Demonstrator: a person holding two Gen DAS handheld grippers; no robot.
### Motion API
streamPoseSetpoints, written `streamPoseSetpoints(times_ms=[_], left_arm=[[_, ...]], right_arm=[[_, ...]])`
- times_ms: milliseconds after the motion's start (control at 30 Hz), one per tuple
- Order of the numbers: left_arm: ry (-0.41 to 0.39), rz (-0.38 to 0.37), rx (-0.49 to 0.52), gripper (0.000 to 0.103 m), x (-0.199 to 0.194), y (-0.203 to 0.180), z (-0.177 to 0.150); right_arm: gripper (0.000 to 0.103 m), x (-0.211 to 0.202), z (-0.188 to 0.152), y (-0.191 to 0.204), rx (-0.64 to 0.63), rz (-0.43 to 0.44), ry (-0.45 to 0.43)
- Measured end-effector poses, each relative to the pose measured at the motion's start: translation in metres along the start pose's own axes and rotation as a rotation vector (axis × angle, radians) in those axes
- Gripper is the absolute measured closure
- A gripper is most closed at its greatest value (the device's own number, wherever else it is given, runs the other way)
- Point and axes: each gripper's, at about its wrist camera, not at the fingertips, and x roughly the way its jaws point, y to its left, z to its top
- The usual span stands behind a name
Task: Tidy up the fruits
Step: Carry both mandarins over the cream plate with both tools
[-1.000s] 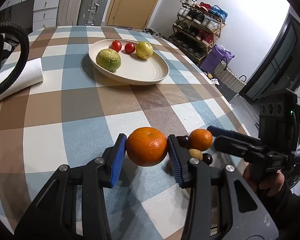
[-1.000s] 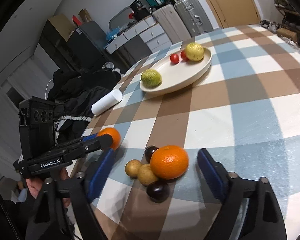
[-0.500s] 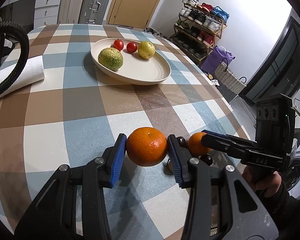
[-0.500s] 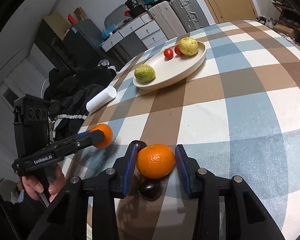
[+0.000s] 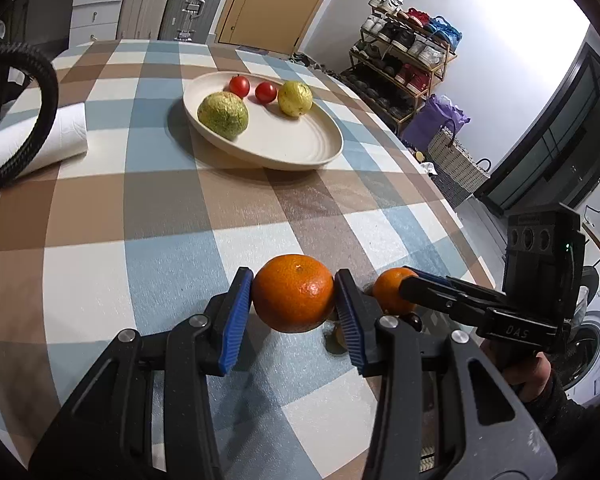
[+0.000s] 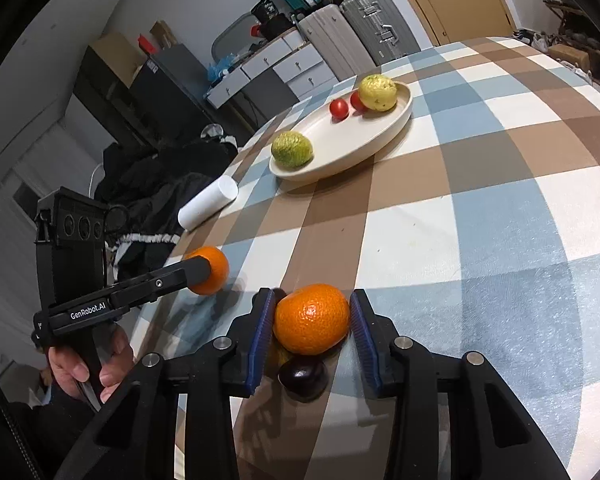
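Left gripper: jaws closed most of the way on a mandarin, blue pads flat against its two sides, fruit lifted clear of the checked tablecloth. Right gripper: jaws drawn in around a second mandarin; left pad looks in contact, a sliver of gap shows at the right pad, so I judge this grip not fully seated. I cannot tell whether that fruit is off the cloth.

Landmark: cream plate. Both mandarins are well short of the plate, on my near side of it. On the plate: a green citrus, two tomatoes and a yellow fruit. The plate's near half is bare.

Beneath the right-hand mandarin, away from the plate, lie a dark plum-like fruit and other small fruit, mostly hidden.

Handling judgement: mandarins are light, with soft, loose skin that gives under pressure and a round, slightly slick shape. Hold across the widest girth, pads opposed, only moderate squeeze; too much bruises, too little lets it roll out. Set down gently on the plate's bare half, since round fruit may roll into the tomatoes.
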Motion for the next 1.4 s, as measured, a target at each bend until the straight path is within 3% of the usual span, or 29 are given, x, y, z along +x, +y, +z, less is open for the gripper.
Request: streamPoseSetpoints(times_ms=[333,633,967,1400], left_arm=[[-0.055,0.004,0.029,0.064,-0.003,-0.006,0.036],[-0.071,0.032,0.007,0.064,0.014,0.013,0.098],[-0.088,0.100,-0.046,0.064,0.050,0.047,0.173],[-0.044,0.070,-0.082,0.064,0.112,0.079,0.205]], right_arm=[[0.064,-0.018,0.032,-0.010,0.044,0.076,-0.090],[0.064,-0.004,0.096,-0.013,0.042,0.116,-0.136],[0.064,0.051,0.179,-0.017,0.041,0.166,-0.130],[0.064,0.145,0.271,0.001,-0.019,0.148,-0.038]])
